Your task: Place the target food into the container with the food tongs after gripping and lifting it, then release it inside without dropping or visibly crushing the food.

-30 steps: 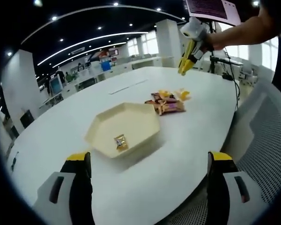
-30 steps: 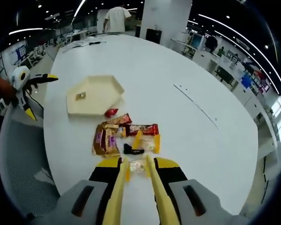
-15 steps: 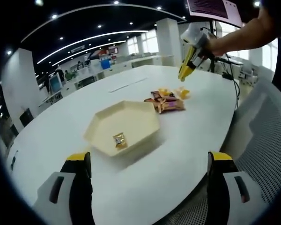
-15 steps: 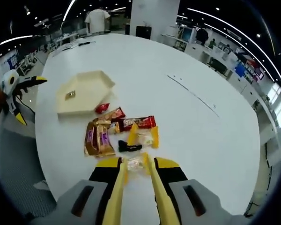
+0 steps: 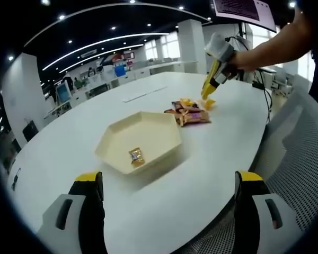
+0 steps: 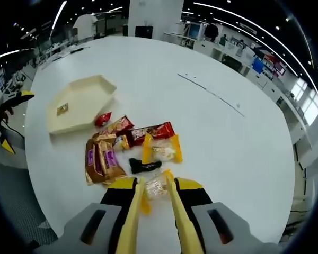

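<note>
right gripper (image 6: 155, 186) — tongs nearly closed around yellow-ended snack packet (image 6: 155, 188) | squeeze lightly, lift straight | left gripper (image 5: 169, 182) — wide open, empty

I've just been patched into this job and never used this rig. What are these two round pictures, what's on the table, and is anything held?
A person holds a two-jaw claw in each hand, with a fisheye camera on each. The left gripper view looks past the open left claw at a cream tray holding one small packet. The right gripper view looks down yellow tongs fixed to the right claw, with a pale wrapped snack between their tips. Beyond it a pile of snack packets lies on the white table.
</note>
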